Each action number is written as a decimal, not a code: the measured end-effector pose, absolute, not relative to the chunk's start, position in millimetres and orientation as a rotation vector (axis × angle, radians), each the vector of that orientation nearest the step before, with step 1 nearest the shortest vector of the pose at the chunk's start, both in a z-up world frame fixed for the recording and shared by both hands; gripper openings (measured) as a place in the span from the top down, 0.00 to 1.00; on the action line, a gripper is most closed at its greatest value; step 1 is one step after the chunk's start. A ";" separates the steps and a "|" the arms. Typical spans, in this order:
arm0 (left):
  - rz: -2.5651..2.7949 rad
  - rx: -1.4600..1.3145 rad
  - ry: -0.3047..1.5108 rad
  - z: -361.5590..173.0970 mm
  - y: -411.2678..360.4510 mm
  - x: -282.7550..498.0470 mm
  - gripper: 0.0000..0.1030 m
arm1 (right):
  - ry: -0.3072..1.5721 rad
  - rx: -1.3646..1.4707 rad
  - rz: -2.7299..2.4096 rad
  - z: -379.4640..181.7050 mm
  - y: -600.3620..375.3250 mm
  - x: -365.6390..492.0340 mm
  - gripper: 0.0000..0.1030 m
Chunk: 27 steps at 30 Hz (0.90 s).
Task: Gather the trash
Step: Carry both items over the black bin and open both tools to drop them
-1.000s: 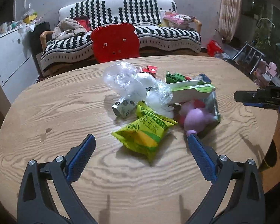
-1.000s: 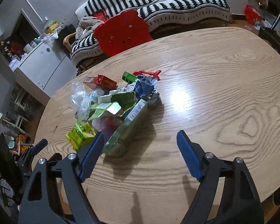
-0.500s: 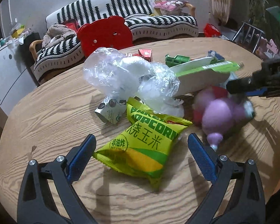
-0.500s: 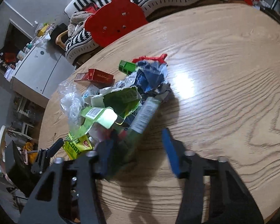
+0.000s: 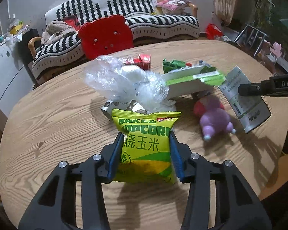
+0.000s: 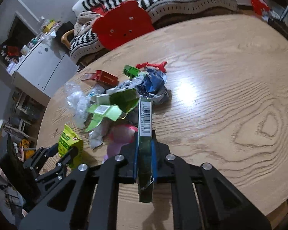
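My left gripper (image 5: 145, 149) is shut on a yellow-green popcorn bag (image 5: 146, 143), held upright just above the wooden table (image 5: 48, 126). It also shows in the right wrist view (image 6: 69, 143). My right gripper (image 6: 145, 149) is shut on a flat green carton with a barcode (image 6: 145, 122). That carton appears in the left wrist view (image 5: 243, 99), lifted at the right. The trash pile holds a clear plastic bag (image 5: 124, 80), a torn green-white box (image 5: 192, 78) and crumpled blue foil (image 6: 153, 84).
A pink-purple toy (image 5: 215, 117) lies beside the pile. A red packet (image 6: 103, 76) and a small green box (image 6: 131, 71) lie at the pile's far side. A red bear-shaped chair back (image 5: 105, 36) stands behind the table, with a striped sofa (image 5: 144, 25) beyond.
Both grippers moved in on the pile and closed. The left one took hold of the popcorn bag. The right one took hold of the green carton and lifted it off the pile.
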State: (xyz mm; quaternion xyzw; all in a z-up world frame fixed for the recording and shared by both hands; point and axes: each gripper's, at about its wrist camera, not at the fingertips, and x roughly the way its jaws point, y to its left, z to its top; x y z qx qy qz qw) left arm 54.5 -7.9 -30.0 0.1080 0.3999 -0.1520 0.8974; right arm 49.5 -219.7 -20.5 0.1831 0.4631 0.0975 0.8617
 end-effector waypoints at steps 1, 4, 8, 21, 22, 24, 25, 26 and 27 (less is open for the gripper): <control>-0.313 0.226 0.824 -28.0 -9.2 51.2 0.55 | 0.966 0.378 0.206 -18.4 -220.0 47.0 0.88; -0.315 0.229 0.815 -23.2 -11.7 47.0 0.56 | 0.954 0.366 0.206 -13.6 -222.0 40.4 0.88; -0.328 0.210 0.809 -16.9 -15.1 46.9 0.56 | 0.948 0.367 0.198 -9.6 -228.5 37.2 0.88; -0.398 0.180 0.753 9.7 -89.1 37.9 0.56 | 0.852 0.322 0.068 16.2 -310.3 -9.0 0.88; -0.413 0.180 0.747 11.4 -99.5 36.2 0.56 | 0.846 0.323 0.053 17.4 -318.7 -13.3 0.88; -0.460 0.175 0.738 15.2 -126.9 33.3 0.56 | 0.826 0.324 -0.005 20.3 -348.7 -30.2 0.88; -0.489 0.177 0.732 16.3 -144.9 30.3 0.56 | 0.821 0.327 -0.021 20.8 -358.0 -34.8 0.88; -0.513 0.182 0.728 16.7 -160.8 27.6 0.56 | 0.813 0.335 -0.050 21.0 -375.5 -44.6 0.88; -0.537 0.185 0.724 16.1 -175.2 24.0 0.56 | 0.806 0.344 -0.073 20.7 -388.3 -52.4 0.88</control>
